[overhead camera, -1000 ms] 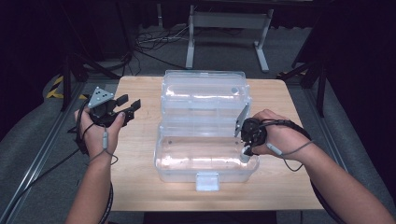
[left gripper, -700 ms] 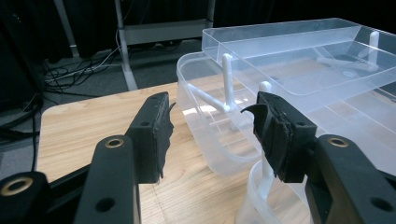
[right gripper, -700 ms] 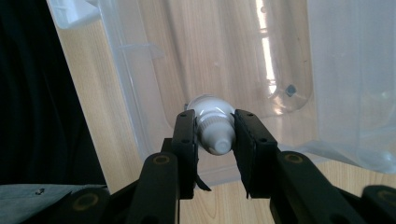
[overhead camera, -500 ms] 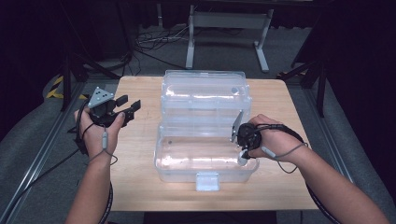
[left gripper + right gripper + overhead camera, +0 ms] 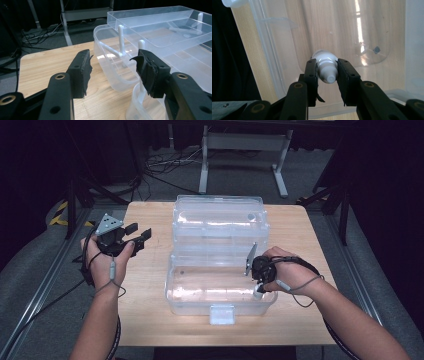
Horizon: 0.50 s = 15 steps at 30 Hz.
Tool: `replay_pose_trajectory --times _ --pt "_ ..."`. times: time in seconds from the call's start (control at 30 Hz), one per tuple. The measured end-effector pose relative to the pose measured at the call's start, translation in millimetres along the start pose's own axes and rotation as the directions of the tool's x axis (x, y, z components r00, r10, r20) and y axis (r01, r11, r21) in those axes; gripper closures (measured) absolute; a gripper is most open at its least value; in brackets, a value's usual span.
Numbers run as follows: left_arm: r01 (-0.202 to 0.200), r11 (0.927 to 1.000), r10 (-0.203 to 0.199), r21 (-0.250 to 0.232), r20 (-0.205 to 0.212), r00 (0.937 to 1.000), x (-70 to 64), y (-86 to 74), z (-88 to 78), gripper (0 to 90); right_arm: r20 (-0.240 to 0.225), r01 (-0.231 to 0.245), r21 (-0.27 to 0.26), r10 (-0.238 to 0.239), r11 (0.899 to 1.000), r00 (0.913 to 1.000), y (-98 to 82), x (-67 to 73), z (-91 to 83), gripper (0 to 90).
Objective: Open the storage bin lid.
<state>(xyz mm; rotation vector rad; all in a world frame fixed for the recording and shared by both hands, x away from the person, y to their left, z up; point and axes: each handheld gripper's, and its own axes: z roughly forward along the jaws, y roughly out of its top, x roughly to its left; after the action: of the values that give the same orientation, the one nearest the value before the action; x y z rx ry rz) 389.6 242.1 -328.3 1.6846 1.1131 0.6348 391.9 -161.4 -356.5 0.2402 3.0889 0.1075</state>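
A clear plastic box [image 5: 195,296] stands open in the middle of the wooden table, its lid [image 5: 218,220] and inner tray folded back behind it. My right gripper [image 5: 257,289] points down into the box's right end, shut on a small white bottle [image 5: 324,60] held cap toward the camera; the bottle [image 5: 258,291] hangs just above the box floor [image 5: 342,30]. Left of the box, my left gripper [image 5: 139,233] is held above the table, open with nothing between its jaws. In the left gripper view this gripper [image 5: 112,65] faces the box's curved wall [image 5: 113,75] and the tray.
The table [image 5: 150,285] ends a short way in front of the box and close beside my left hand. A metal stand [image 5: 240,142] and loose cables [image 5: 160,165] sit on the floor beyond the far edge. Dark rails run along both sides.
My right hand has sunk toward the box's right end, carrying the bottle down inside. The left hand and gripper have stayed put.
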Motion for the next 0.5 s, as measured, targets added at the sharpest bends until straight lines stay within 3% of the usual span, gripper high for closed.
replay_pose_trajectory --times 0.5 --pt "0.007 0.9997 -0.007 0.024 0.027 0.9996 0.8 0.0 0.8 45.7 -0.035 0.014 0.021 -0.014 1.000 0.9993 1.5 -1.3 19.5 71.0"
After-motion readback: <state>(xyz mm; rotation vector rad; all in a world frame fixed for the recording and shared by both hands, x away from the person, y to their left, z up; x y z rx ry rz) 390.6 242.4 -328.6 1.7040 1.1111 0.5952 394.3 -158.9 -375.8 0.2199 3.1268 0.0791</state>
